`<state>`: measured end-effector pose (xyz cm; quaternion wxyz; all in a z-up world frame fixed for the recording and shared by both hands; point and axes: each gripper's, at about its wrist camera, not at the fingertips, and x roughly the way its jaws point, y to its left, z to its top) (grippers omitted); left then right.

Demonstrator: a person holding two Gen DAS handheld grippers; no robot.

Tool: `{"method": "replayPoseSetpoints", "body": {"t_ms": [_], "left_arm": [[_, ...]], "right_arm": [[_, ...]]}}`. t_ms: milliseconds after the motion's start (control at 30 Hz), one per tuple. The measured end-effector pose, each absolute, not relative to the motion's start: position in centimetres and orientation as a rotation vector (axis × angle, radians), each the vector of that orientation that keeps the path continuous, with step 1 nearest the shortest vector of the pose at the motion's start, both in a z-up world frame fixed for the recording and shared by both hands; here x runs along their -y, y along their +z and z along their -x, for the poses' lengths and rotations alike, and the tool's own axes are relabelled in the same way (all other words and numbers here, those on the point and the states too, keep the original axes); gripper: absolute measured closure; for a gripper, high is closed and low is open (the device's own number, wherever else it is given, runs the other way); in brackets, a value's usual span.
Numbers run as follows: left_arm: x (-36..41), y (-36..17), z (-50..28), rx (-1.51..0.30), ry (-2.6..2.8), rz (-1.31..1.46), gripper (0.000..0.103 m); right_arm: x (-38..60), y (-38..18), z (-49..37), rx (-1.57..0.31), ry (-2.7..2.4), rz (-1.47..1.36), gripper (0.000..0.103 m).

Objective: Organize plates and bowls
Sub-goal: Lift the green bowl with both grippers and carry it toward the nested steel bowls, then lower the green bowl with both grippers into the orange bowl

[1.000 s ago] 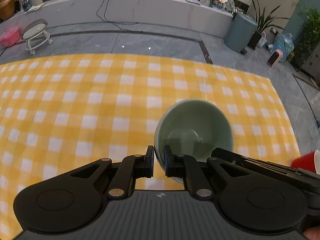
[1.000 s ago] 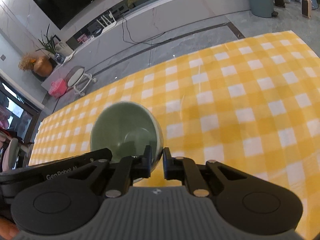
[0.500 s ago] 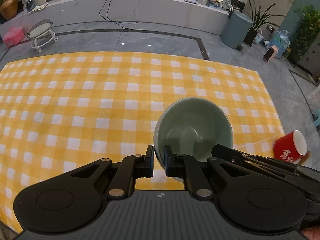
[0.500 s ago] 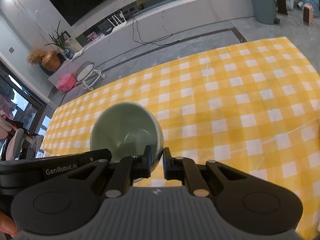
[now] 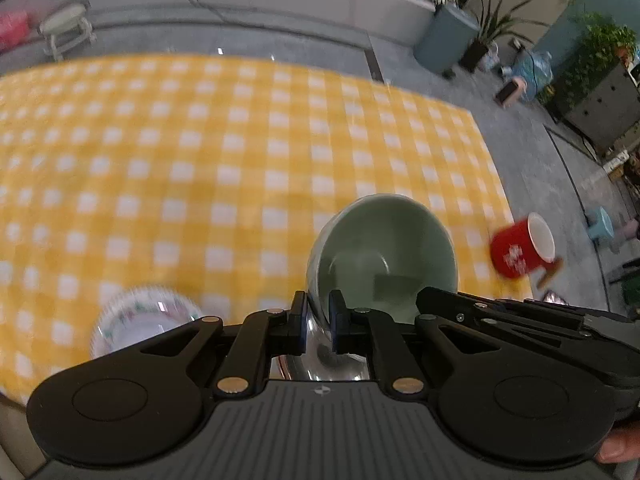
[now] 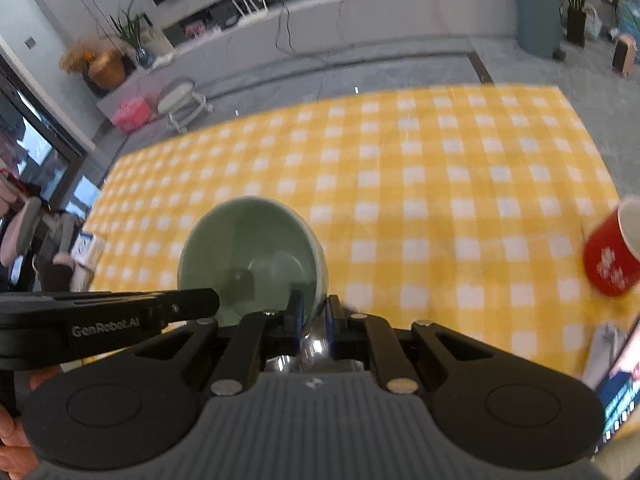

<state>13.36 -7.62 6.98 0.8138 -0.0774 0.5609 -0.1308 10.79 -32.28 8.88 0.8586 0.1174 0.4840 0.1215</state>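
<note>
A pale green bowl (image 5: pixel 384 252) is held in the air above the yellow checked tablecloth (image 5: pixel 200 152). My left gripper (image 5: pixel 318 320) is shut on the bowl's left rim. My right gripper (image 6: pixel 312 316) is shut on its right rim; the bowl also shows in the right wrist view (image 6: pixel 252 256). A white bowl with a floral rim (image 5: pixel 144 320) sits on the cloth at the near left, below my left gripper.
A red mug (image 5: pixel 520 248) with a white inside lies tilted near the cloth's right edge, also in the right wrist view (image 6: pixel 612 256). A phone screen (image 6: pixel 620 380) is at the near right. Floor, a stool (image 5: pixel 66 28) and a bin (image 5: pixel 444 36) lie beyond the table.
Both grippers have pulled back and up with the green bowl. The floral bowl has come into view at the near left, and the red mug now shows in both views.
</note>
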Motion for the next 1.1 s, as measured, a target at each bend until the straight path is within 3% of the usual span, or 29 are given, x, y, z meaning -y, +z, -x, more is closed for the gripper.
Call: {"method": "replayPoseSetpoints", "body": {"t_ms": [500,1100], "left_arm": [[8.9,1.1,-12.8,-1.397,-0.297,0.155,0.091],[9.4,-0.8,-15.0,-1.476,-0.299,0.119,0.088]], "right_arm": [[32.6,2.3,-8.5,-1.198,0.204,-0.196,0.094],[31.0,1.2,-10.4,-1.205,0.178,-0.076,0.095]]}}
